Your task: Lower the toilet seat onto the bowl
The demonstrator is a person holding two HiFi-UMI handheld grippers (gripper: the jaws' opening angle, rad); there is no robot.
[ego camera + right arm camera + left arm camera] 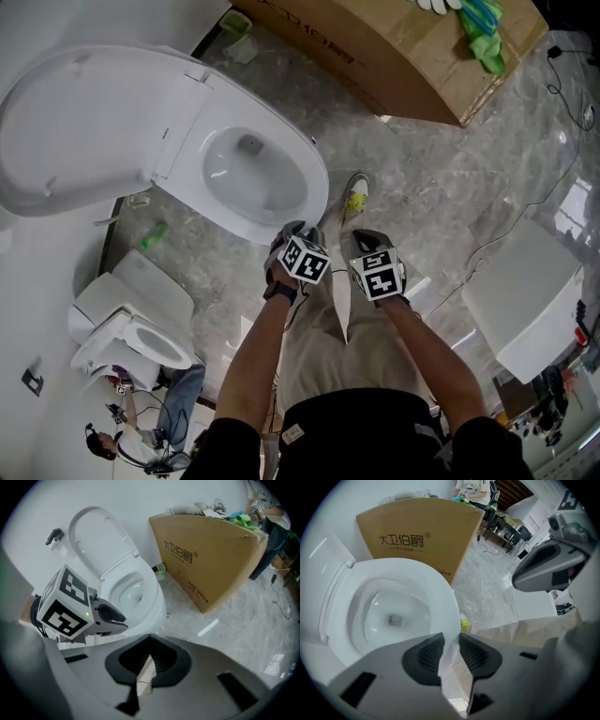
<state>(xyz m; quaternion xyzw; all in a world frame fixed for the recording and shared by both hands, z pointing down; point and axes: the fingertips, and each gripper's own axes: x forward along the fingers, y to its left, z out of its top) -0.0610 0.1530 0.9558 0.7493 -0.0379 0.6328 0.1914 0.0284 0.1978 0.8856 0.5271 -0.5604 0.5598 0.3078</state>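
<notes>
White toilet seat [84,131] stands raised behind the bowl [281,202].
Left gripper [451,637] hangs slightly parted and empty; right gripper [150,641] is closed on nothing.

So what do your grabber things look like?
The left gripper and right gripper are grey, with black ribbed pads on the jaws. Each carries a white cube with black square markers. The sleeves are short and black.

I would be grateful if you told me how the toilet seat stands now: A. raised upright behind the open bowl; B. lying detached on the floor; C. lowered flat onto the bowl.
A: the toilet seat stands upright behind the bowl, whose inside lies open to view.
</notes>
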